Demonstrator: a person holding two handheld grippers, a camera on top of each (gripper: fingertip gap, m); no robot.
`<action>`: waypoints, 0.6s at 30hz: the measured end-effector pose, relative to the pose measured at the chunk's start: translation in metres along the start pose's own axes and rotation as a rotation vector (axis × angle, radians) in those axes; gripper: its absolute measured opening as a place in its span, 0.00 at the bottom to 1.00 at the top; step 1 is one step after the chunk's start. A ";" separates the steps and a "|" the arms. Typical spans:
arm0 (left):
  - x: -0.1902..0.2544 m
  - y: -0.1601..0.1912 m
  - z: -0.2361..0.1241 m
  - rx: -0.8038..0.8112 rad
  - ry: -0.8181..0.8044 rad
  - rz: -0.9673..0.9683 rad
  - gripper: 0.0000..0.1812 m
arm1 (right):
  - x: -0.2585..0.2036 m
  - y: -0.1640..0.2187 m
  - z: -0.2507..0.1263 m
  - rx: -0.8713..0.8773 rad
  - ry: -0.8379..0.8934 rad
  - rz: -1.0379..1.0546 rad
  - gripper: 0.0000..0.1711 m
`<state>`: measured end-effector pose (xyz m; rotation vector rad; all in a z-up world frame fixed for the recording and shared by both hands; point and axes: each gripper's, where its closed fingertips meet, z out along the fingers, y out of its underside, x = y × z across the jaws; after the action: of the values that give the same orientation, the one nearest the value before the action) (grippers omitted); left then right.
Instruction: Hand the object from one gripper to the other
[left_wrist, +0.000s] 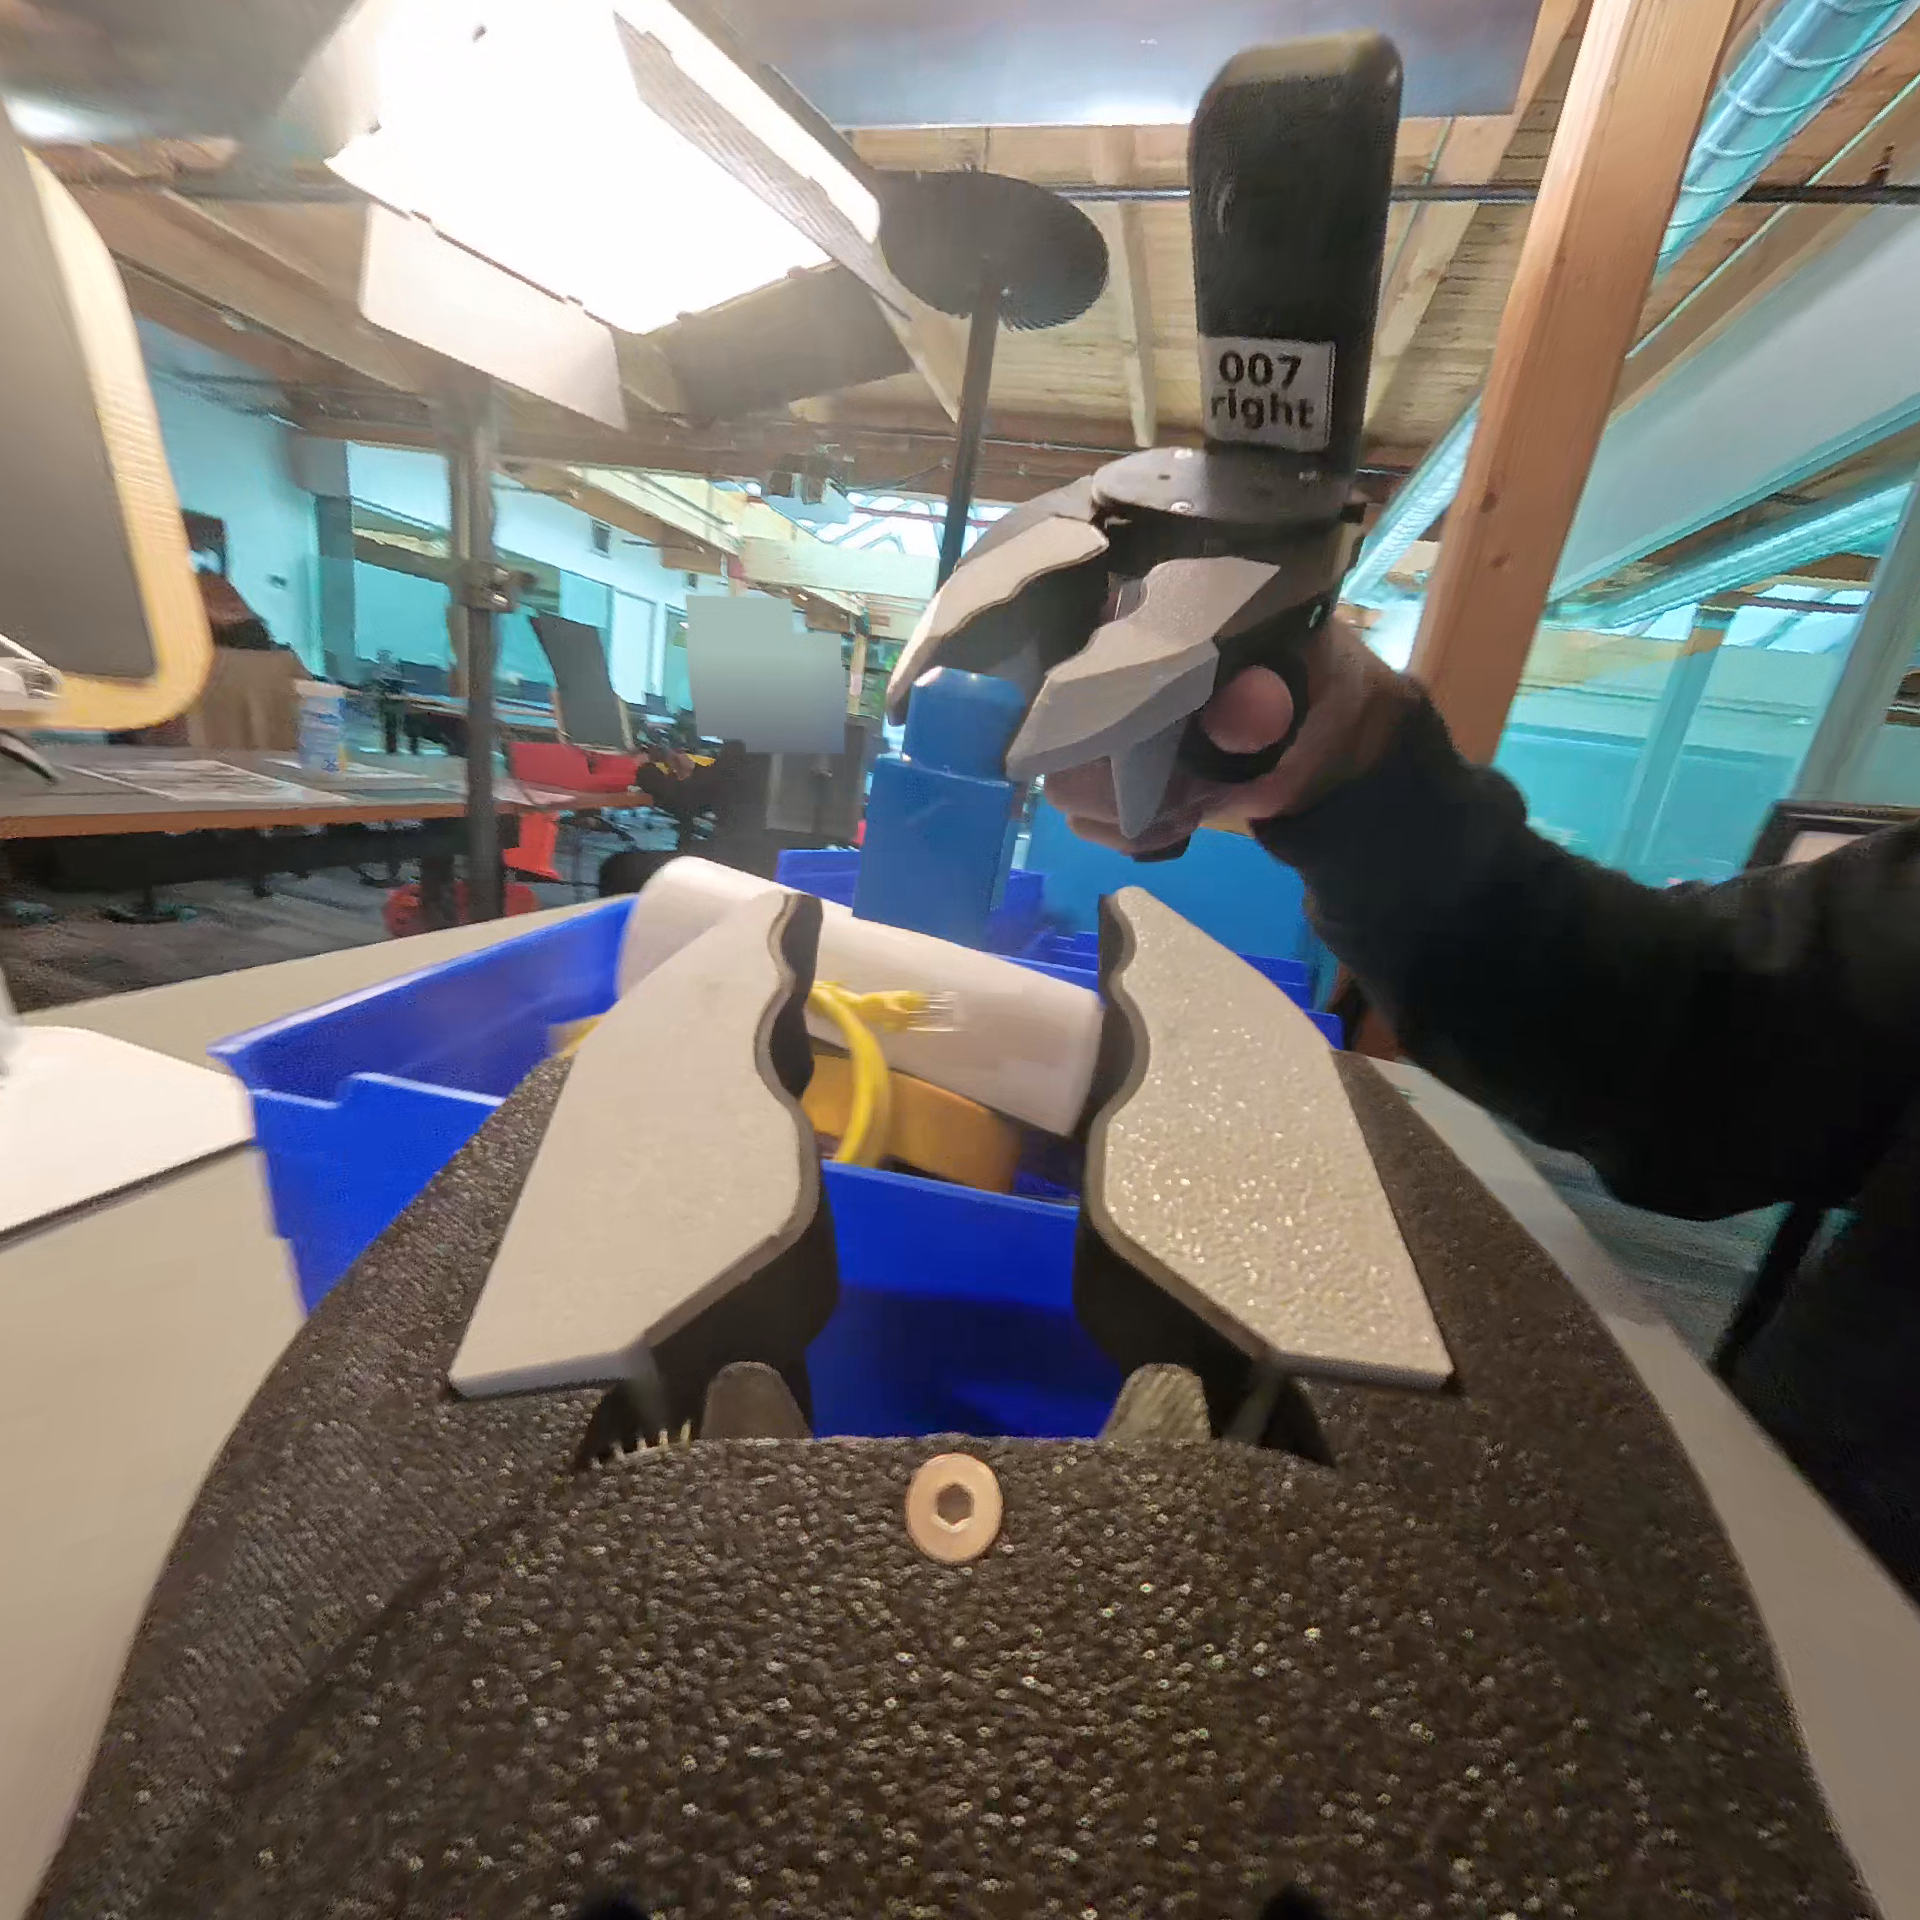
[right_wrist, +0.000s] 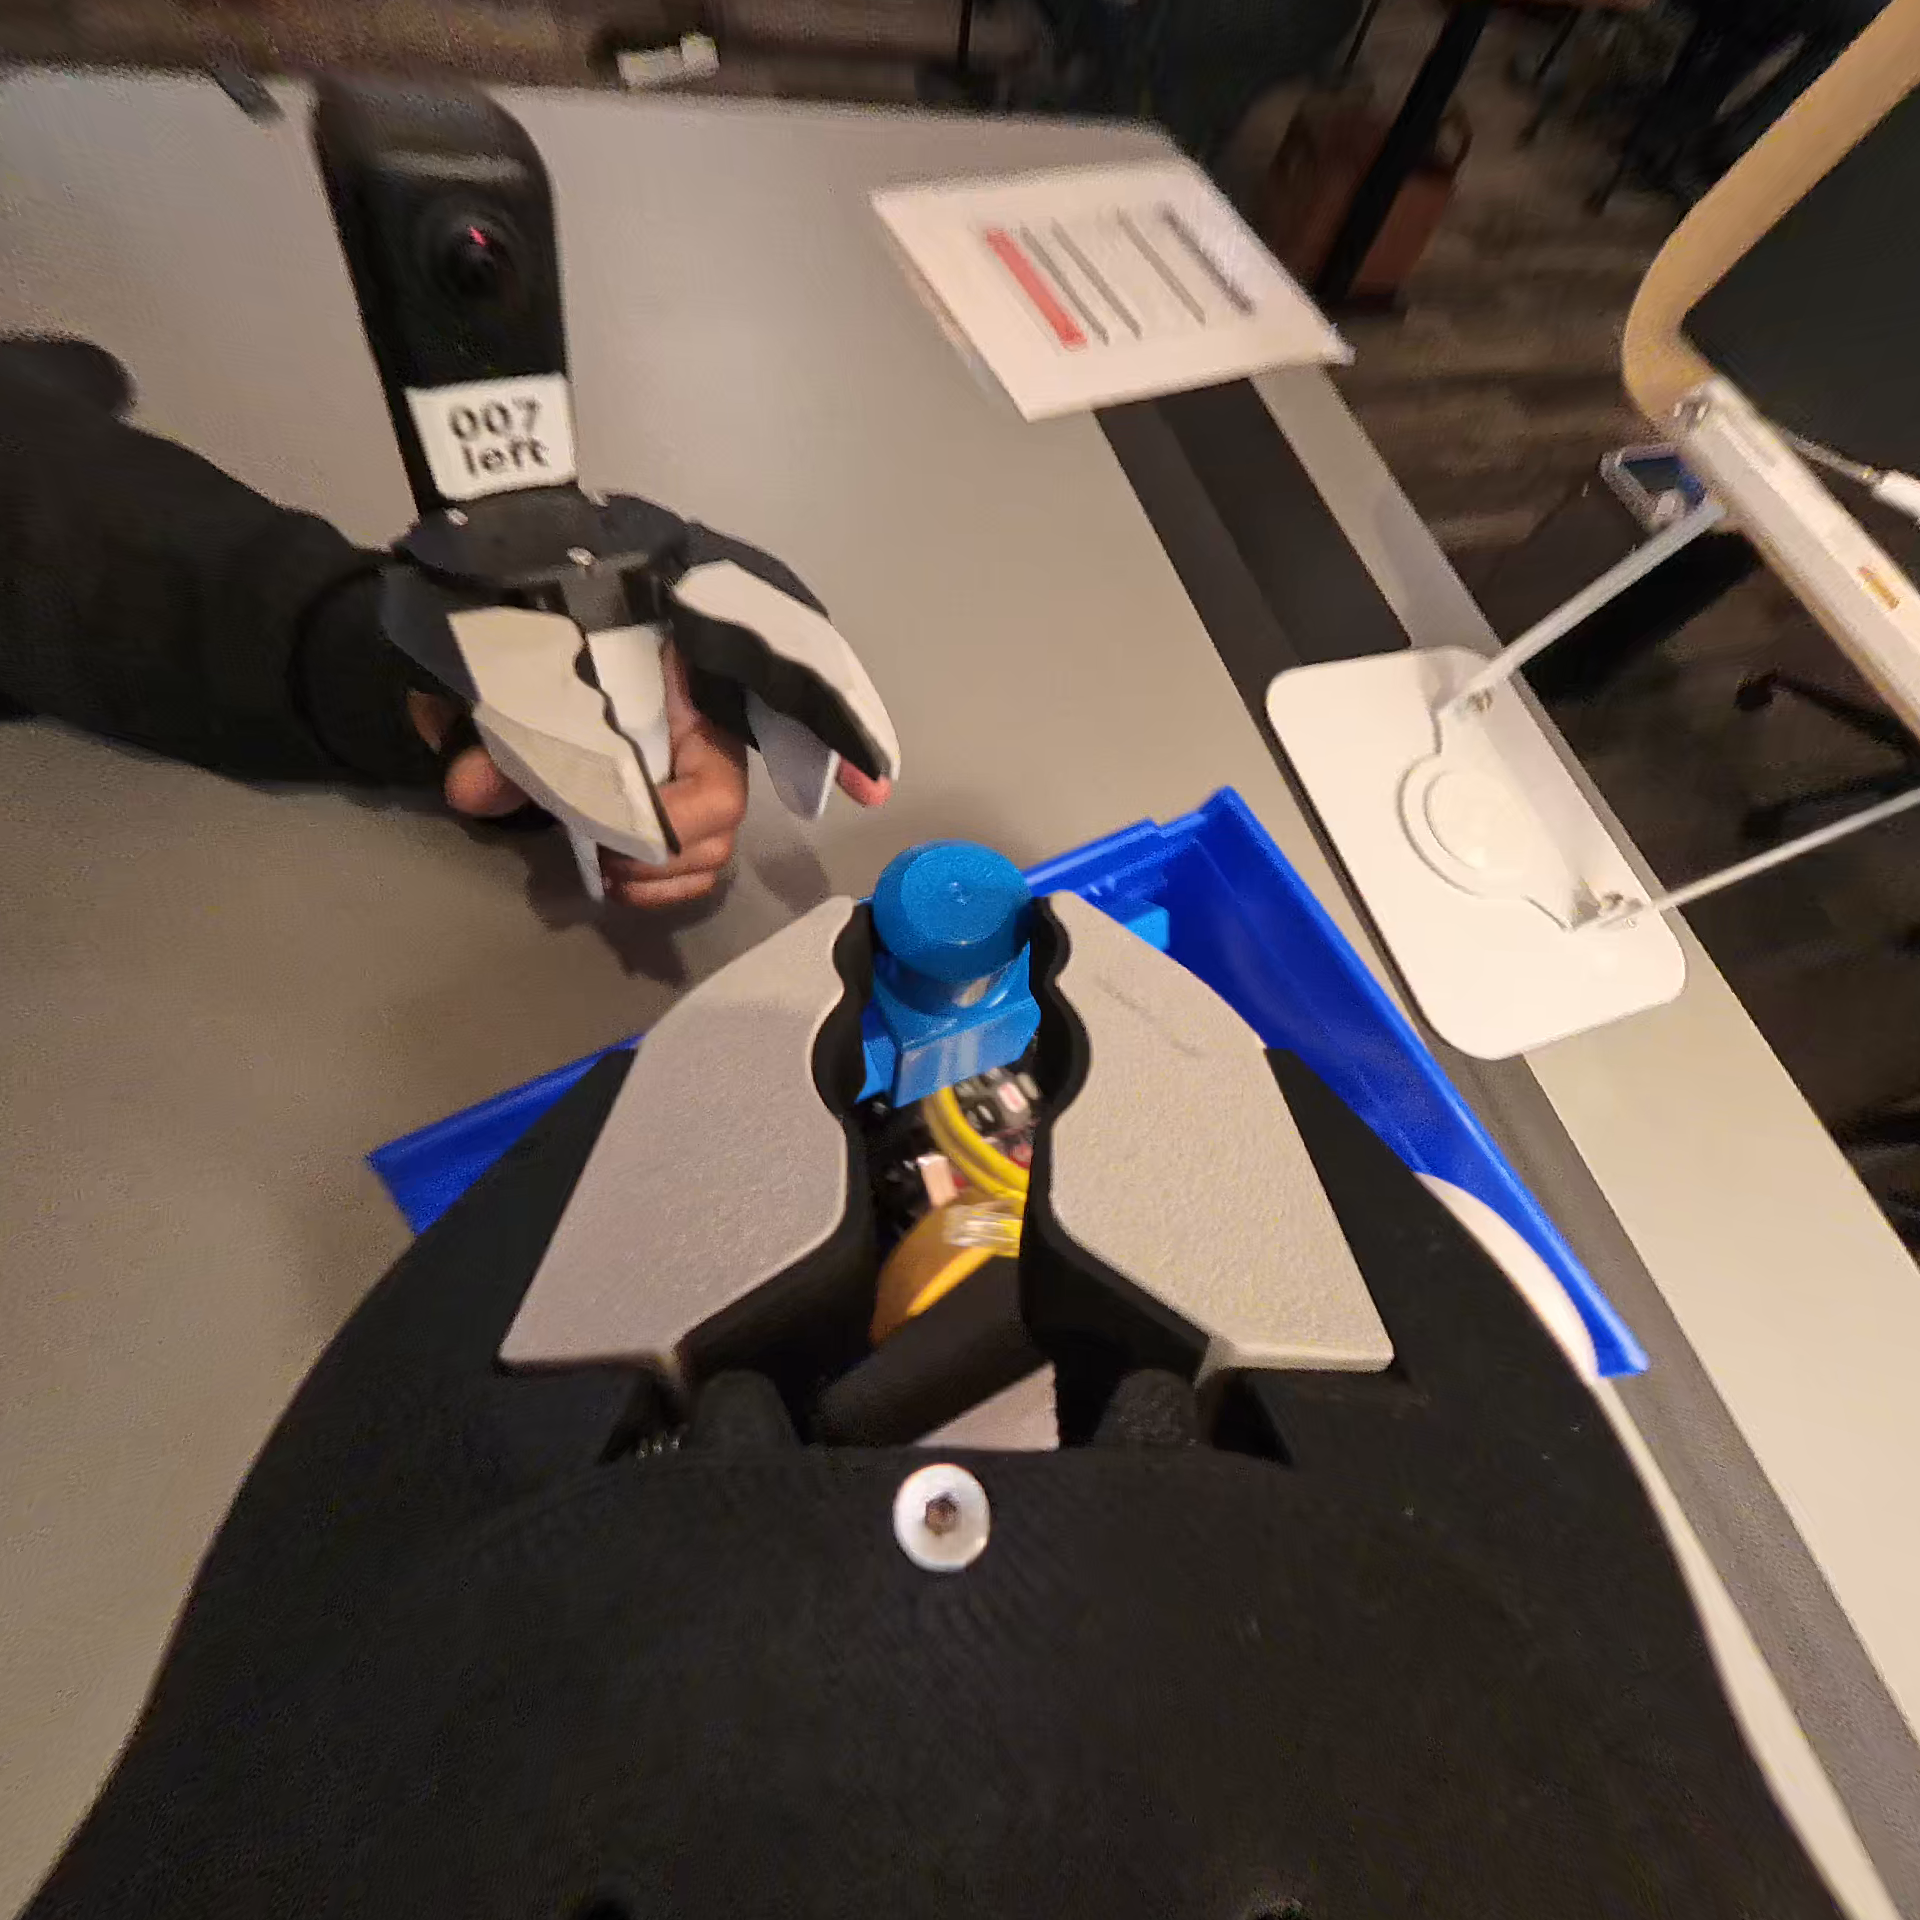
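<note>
Above the blue bin (right_wrist: 1340, 1018), which sits on the grey worktop (right_wrist: 260, 1039) near its edge by the white stand base (right_wrist: 1475, 842), the blue object (right_wrist: 940, 971) hangs clamped in the right gripper (right_wrist: 945, 935), whose jaws are pressed against the round cap at its top. It looks like hard moulded plastic: light, stiff, and probably smooth enough to slip if squeezed only on the curved cap. Its long axis runs close to upright, cap uppermost and the squarer, stepped body (left_wrist: 935, 842) pointing down toward the bin's clutter of a yellow cable (left_wrist: 862, 1049) and a white foam roll (left_wrist: 935, 997). I judge the flat-sided lower body the better place for the second grip, since it is free and offers parallel faces. The left gripper (left_wrist: 951, 997) waits low beside the bin with its jaws apart, holding nothing, well short of the object.
</note>
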<state>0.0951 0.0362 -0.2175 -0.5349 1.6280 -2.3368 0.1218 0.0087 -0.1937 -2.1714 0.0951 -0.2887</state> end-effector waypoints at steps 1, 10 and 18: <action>0.013 0.000 0.000 -0.017 0.024 -0.022 0.31 | -0.012 -0.003 -0.006 0.056 -0.006 0.004 0.17; 0.090 0.004 -0.003 -0.084 0.052 -0.040 0.39 | -0.107 -0.020 -0.039 0.482 -0.159 0.037 0.17; 0.100 0.034 -0.004 -0.166 -0.007 0.146 0.22 | -0.118 0.013 -0.031 0.427 -0.114 0.061 0.19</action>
<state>0.0030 -0.0125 -0.2351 -0.4393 1.8039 -2.1076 0.0002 -0.0033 -0.2070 -1.7533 0.0314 -0.1345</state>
